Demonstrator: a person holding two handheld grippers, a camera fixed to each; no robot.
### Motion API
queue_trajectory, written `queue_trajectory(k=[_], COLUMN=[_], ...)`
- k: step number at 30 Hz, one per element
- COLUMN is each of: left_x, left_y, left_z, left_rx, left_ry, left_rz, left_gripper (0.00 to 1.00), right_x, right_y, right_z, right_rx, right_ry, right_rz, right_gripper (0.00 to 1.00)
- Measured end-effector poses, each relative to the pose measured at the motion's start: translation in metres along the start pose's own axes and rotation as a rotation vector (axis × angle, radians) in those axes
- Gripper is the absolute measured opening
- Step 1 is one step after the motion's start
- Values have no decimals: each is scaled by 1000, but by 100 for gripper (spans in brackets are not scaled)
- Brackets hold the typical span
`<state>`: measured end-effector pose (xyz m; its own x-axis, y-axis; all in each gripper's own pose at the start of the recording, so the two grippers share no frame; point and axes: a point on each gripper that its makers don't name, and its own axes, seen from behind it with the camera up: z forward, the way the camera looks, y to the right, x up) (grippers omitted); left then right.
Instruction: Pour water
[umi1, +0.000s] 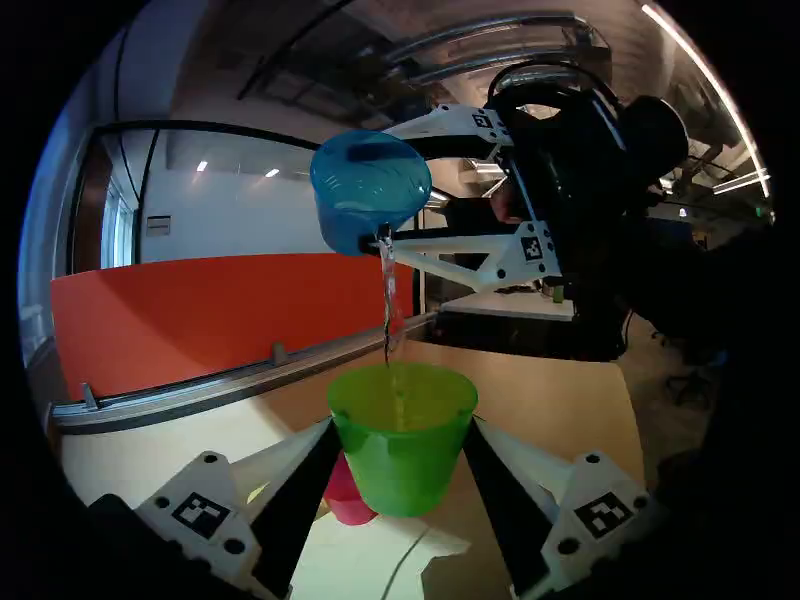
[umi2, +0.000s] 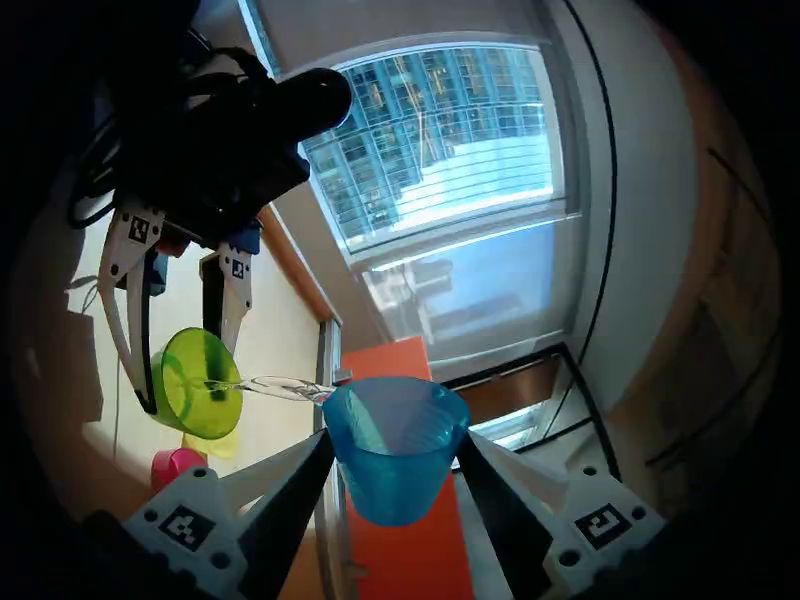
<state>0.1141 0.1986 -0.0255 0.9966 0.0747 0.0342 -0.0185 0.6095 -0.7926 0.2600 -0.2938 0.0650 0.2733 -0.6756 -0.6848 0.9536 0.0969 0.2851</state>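
The right gripper squeezes a tipped blue cup up high. Water falls into the green cup squeezed by the left gripper. A pink cup, maybe on the table, sits low beside it.

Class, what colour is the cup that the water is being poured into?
The cup is green, clearest in the left gripper view.

blue cup tilted, water entering green cup
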Motion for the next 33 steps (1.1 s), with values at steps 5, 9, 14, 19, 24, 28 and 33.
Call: queue_trajectory(k=[5, 9, 14, 19, 24, 28, 33], left_x=[1, 2, 2, 1, 1, 1, 2], left_y=[-1, -1, -2, -3, -4, -4, -3], left_z=[0, 0, 0, 0, -1, 0, 0], left_rx=[0, 1, 1, 4, 4, 5, 4], left_ry=[0, 1, 2, 1, 2, 2, 3], left_rz=[0, 2, 1, 2, 1, 1, 1], left_gripper=[83, 83, 82, 82, 82, 82, 82], right_x=[0, -1, 0, 2, 4, 5, 6], right_y=[2, 4, 6, 7, 8, 7, 8], right_z=[1, 2, 3, 4, 5, 6, 8], right_rx=[-5, -9, -14, -17, -22, -21, -24], right_ry=[0, -3, -4, -4, -4, -6, -6], right_rz=[-20, -37, -50, -67, -96, -121, -147], right_gripper=[88, 88, 88, 88, 88, 88, 88])
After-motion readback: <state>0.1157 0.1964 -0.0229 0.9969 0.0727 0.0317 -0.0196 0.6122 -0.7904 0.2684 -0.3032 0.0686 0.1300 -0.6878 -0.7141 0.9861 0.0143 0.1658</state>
